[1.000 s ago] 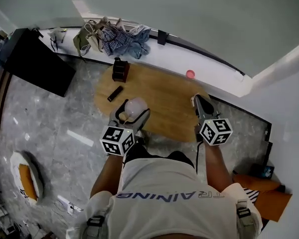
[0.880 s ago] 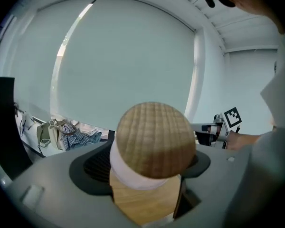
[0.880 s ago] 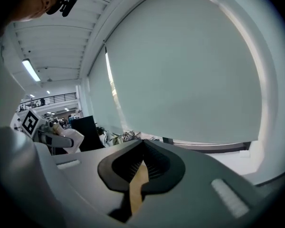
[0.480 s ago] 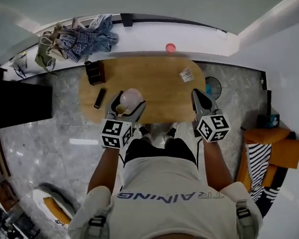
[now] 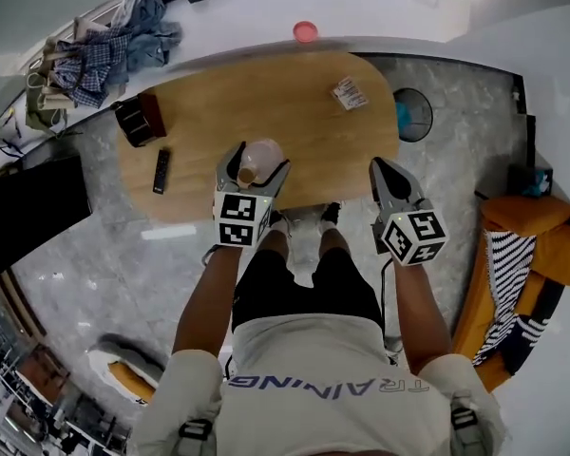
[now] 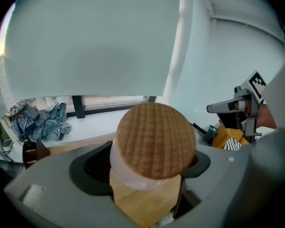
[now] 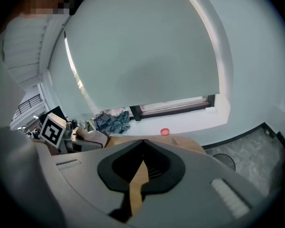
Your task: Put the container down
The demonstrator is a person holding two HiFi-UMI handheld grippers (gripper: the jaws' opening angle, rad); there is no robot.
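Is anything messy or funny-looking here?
Yes. Clothes lie in a crumpled heap on the window ledge, and the container sits tipped in the left tongs, lid toward the person.

Home room: wooden table [image 5: 294,103], clothes heap [image 5: 109,50], marbled floor [image 5: 95,255].

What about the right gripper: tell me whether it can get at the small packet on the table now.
Probably yes. The right gripper is shut on nothing near the edge of the table, and only bare wood lies between it and the packet.
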